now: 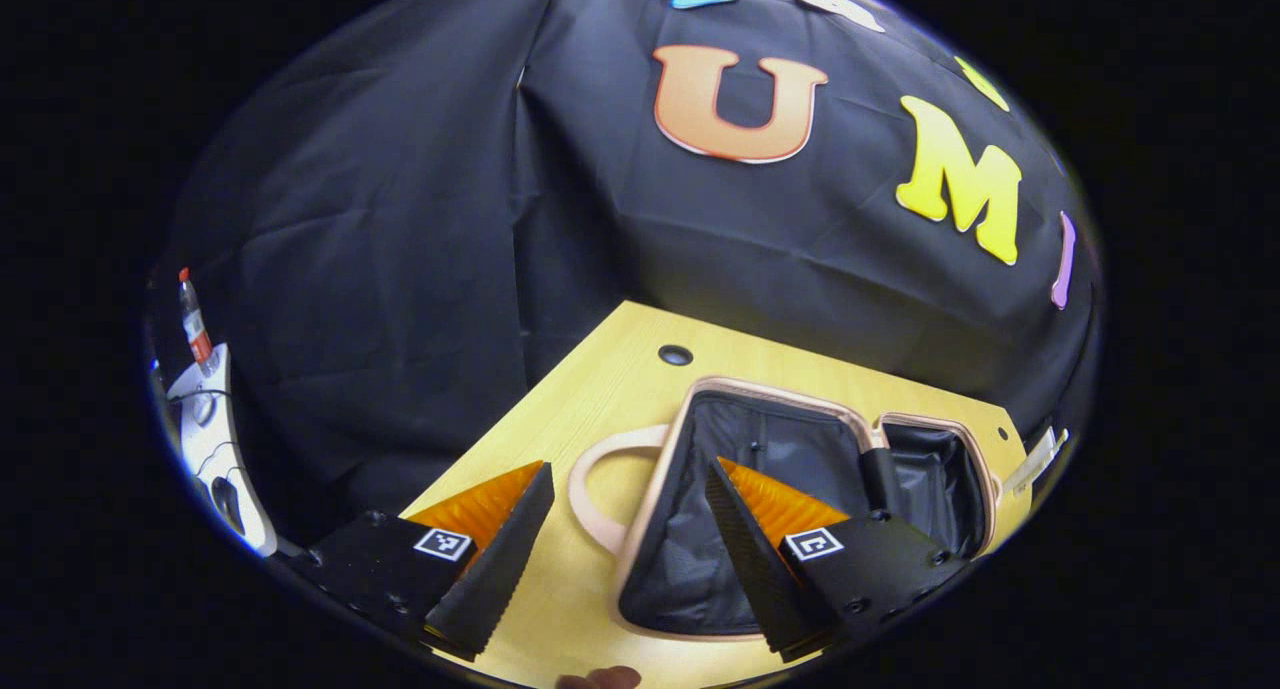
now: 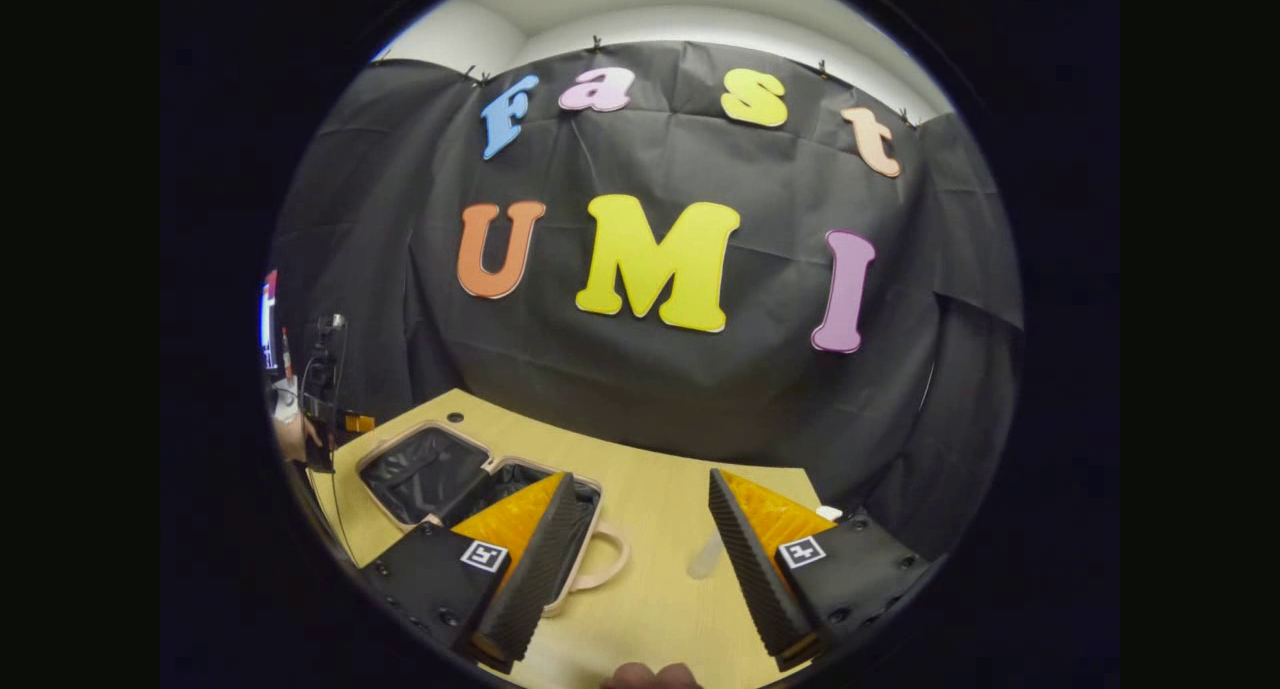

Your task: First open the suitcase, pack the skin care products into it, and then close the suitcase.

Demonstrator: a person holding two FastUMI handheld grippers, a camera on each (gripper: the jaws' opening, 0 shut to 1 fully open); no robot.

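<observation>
Yellow counter (image 2: 660,569), lower frame: suitcase (image 1: 800,469) lies open. Left gripper (image 1: 630,539), right gripper (image 2: 640,559) both spread apart, holding nothing. Risk: pale tube (image 2: 705,557) may roll when nudged.

One suitcase (image 1: 800,499) on the one table (image 1: 600,389), lying open in two halves, both dark-lined, with one handle (image 1: 590,499) looped off its side. Two grippers in play: the left gripper (image 1: 630,559) and the right gripper (image 2: 632,569), two fingers apiece, four in all, each pair spread wide. One pale tube-like item (image 2: 706,559) lies on the wood in the right gripper view; too blurred to name. One round hole (image 1: 675,355) in the tabletop. One bottle (image 1: 193,319) off the left edge.
</observation>
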